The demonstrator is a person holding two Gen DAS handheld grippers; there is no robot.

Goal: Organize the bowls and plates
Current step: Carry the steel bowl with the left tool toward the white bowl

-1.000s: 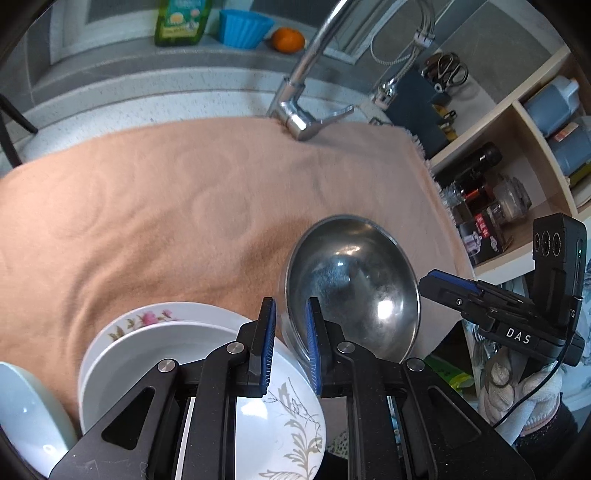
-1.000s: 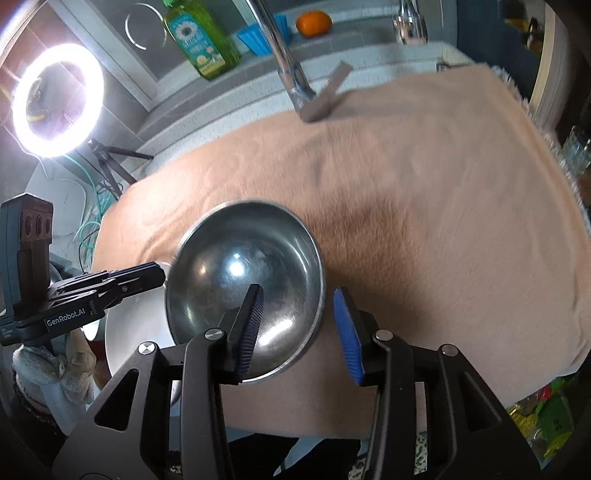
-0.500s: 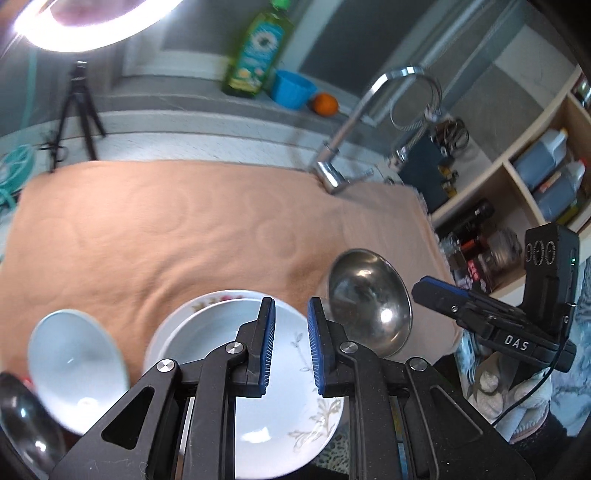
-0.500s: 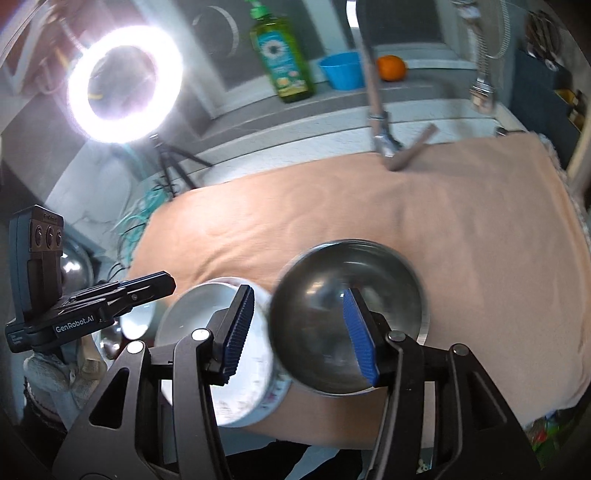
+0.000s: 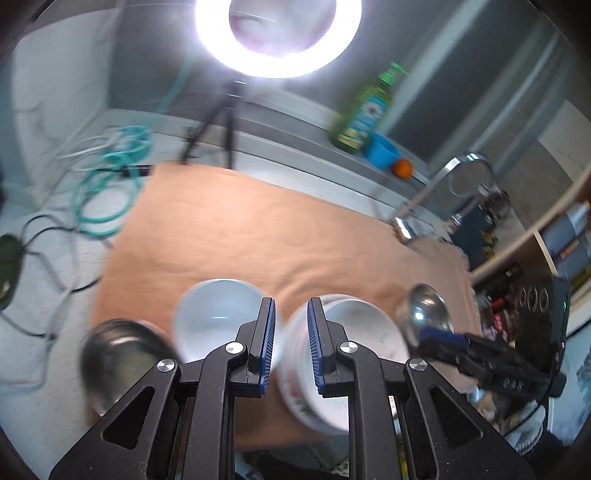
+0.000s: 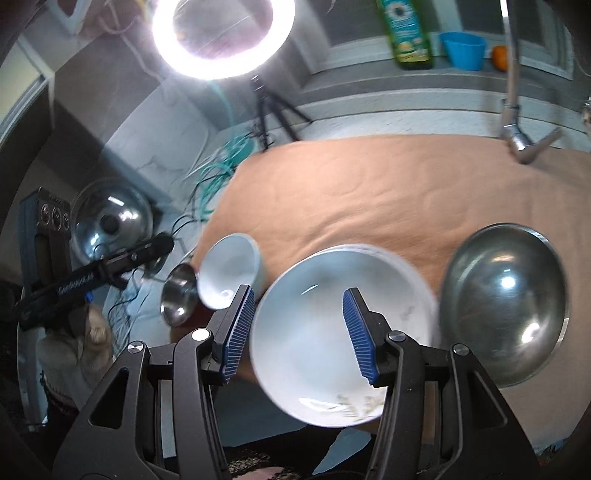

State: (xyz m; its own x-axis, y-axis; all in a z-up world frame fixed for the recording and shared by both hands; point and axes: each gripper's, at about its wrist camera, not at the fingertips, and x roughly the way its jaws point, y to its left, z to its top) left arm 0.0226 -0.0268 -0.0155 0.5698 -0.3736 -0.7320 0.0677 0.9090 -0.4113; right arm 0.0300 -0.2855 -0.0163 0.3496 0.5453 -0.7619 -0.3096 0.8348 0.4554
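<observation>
A stack of white plates (image 6: 343, 332) lies on the tan cloth (image 6: 388, 199) near its front edge; it also shows in the left wrist view (image 5: 354, 332). A white bowl (image 6: 229, 273) sits left of the stack and shows in the left wrist view (image 5: 221, 317). A large steel bowl (image 6: 506, 302) sits right of the stack and shows small in the left wrist view (image 5: 428, 317). A smaller steel bowl (image 5: 118, 354) is at the cloth's left edge, also in the right wrist view (image 6: 179, 299). My left gripper (image 5: 290, 343) is narrowly open and empty above the gap between white bowl and plates. My right gripper (image 6: 299, 332) is open and empty above the plates.
A ring light on a tripod (image 6: 221, 37) stands behind the cloth. A faucet (image 6: 517, 125) reaches over the far right. A soap bottle (image 6: 406, 29), blue cup (image 6: 463, 48) and orange (image 6: 502, 57) are on the back ledge. Cables (image 5: 110, 192) and a steel lid (image 6: 110, 221) lie at left.
Both grippers have pulled back and swung left, so the plates, white bowl and small steel bowl come into view. The large steel bowl now lies off to the right. Both grippers stay empty.
</observation>
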